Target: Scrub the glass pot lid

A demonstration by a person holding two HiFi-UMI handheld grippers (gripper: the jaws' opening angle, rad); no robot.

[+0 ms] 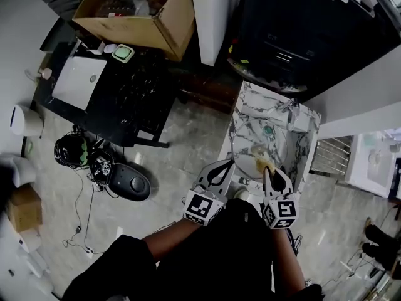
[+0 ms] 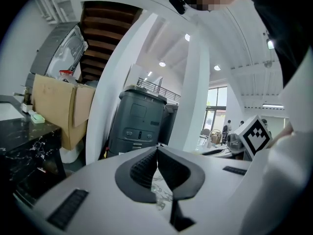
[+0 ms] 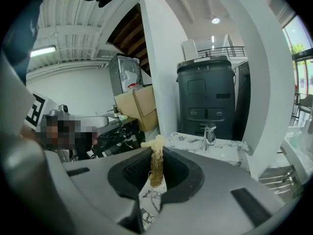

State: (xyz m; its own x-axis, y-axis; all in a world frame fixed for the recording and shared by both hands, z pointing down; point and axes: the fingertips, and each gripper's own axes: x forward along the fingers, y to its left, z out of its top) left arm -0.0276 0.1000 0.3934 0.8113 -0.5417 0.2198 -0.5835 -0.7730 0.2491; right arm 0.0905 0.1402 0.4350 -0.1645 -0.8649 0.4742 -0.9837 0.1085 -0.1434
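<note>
Closest to the lens, dark clothing (image 1: 213,262) at 6 o'clock of the head view, with both marker cubes (image 1: 202,207) just above it. Ahead of them, toward 12 o'clock, glass pot lid (image 1: 247,144) lying roughly flat over the marble counter (image 1: 247,102); round, so no long axis to speak of.

Left gripper (image 1: 229,163) at the lid's 9 o'clock rim, jaws closed together and seemingly pinching that rim, with clear glass and marble veining visible low in the gap in the left gripper view. Right gripper (image 1: 266,170) at the lid's 6 o'clock and reaching nearer its middle, jaws clamped on a yellowish fibrous scrub pad (image 3: 156,163) standing upright past the tips.

Pad over the glass near the lid's centre in the head view; touching or just above, cannot tell. Probably mid-scrub, left steadying and right rubbing. Next stroke likely outward toward 12 o'clock, the faucet (image 3: 209,133) side, with light pressure to avoid breaking the thin rim grip.
</note>
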